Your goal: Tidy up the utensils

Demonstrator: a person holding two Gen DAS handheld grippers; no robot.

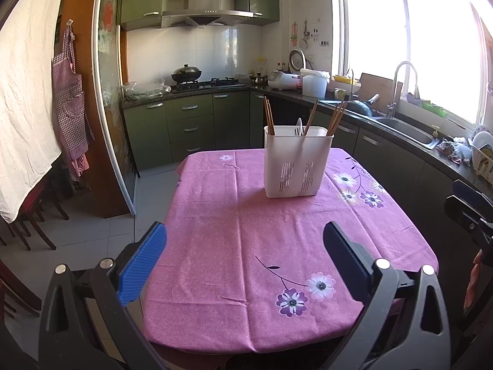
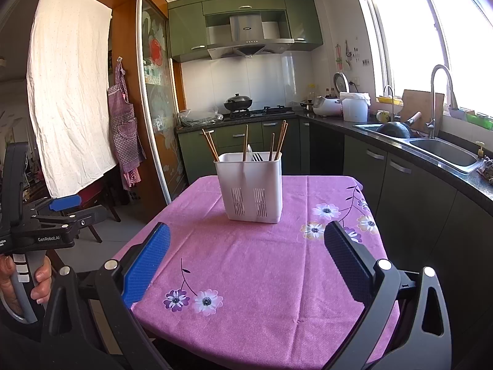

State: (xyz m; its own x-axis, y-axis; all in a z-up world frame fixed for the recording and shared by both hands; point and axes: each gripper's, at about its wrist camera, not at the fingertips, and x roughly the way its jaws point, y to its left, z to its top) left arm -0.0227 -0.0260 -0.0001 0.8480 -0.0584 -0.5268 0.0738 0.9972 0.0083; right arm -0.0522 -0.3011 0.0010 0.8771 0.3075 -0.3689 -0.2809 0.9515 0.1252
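Observation:
A white slotted utensil holder (image 1: pixel 297 163) (image 2: pixel 250 185) stands upright at the far end of a table under a pink flowered cloth (image 1: pixel 246 246) (image 2: pixel 246 271). Several wooden chopsticks (image 1: pixel 269 117) (image 2: pixel 210 145) and a white utensil (image 1: pixel 299 125) (image 2: pixel 250 153) stick up out of it. My left gripper (image 1: pixel 245 237) hangs open above the near part of the table, well short of the holder, with nothing between its fingers. My right gripper (image 2: pixel 246 240) is open too, just as far back and holding nothing. In the right wrist view the left gripper (image 2: pixel 46 215) also shows at the left edge, held by a hand (image 2: pixel 18 280).
Dark green cabinets and a black counter (image 1: pixel 400 129) run along the far wall and the right side, with a sink (image 2: pixel 443 151), tap, wok and stove. A sliding glass door (image 1: pixel 107 108), a hanging apron (image 1: pixel 72 98) and a white cloth (image 1: pixel 24 92) stand left. Wooden chairs (image 1: pixel 34 215) sit on the grey floor.

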